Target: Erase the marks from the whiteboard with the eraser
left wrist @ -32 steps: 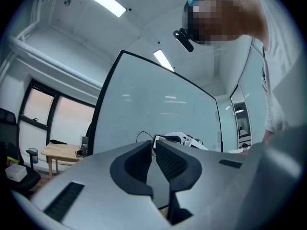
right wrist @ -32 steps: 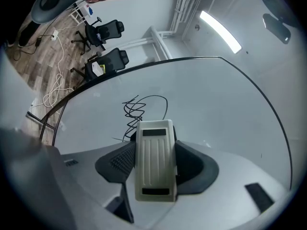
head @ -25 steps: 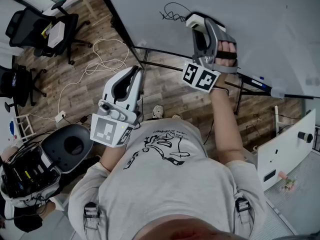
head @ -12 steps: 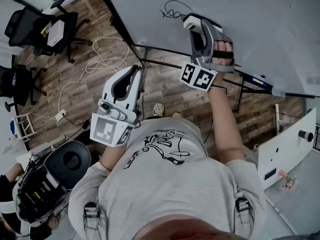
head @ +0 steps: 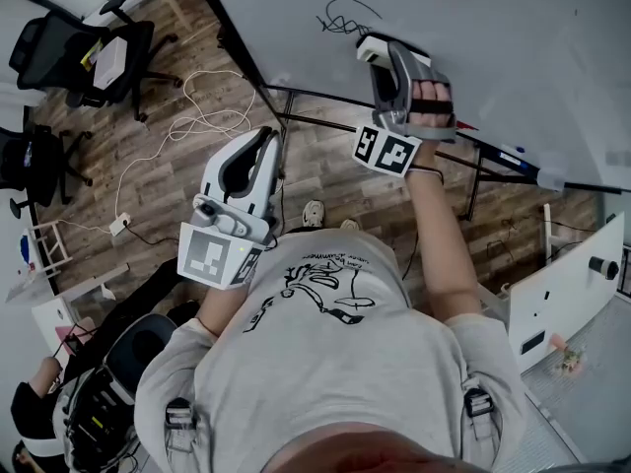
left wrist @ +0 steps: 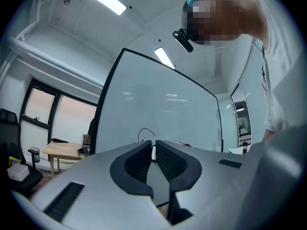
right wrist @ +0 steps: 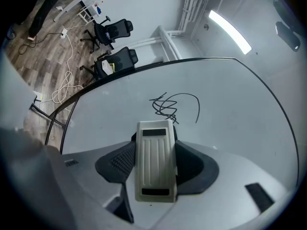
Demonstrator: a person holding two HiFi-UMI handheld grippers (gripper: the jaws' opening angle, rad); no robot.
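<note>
A large whiteboard (head: 493,57) (right wrist: 230,128) stands ahead with a black scribble (head: 345,18) (right wrist: 173,105) on it. My right gripper (head: 370,47) (right wrist: 153,140) is shut on a white ribbed eraser (right wrist: 154,159) (head: 373,45). The eraser's front end sits just below the scribble, close to the board. My left gripper (head: 268,138) (left wrist: 154,150) hangs lower and to the left, away from the board, shut with nothing between its jaws. In the left gripper view the scribble (left wrist: 144,132) shows small above the jaws.
The board's black stand legs (head: 315,116) cross the wooden floor below it. White cable (head: 187,116) loops over the floor at left. Black office chairs (head: 89,52) stand at far left. A white desk (head: 562,294) is at right, and a person crouches with equipment (head: 89,422) at lower left.
My right gripper has carried the eraser up and slightly left, closer to the scribble. The left gripper stayed put. The black equipment at lower left moved down.
</note>
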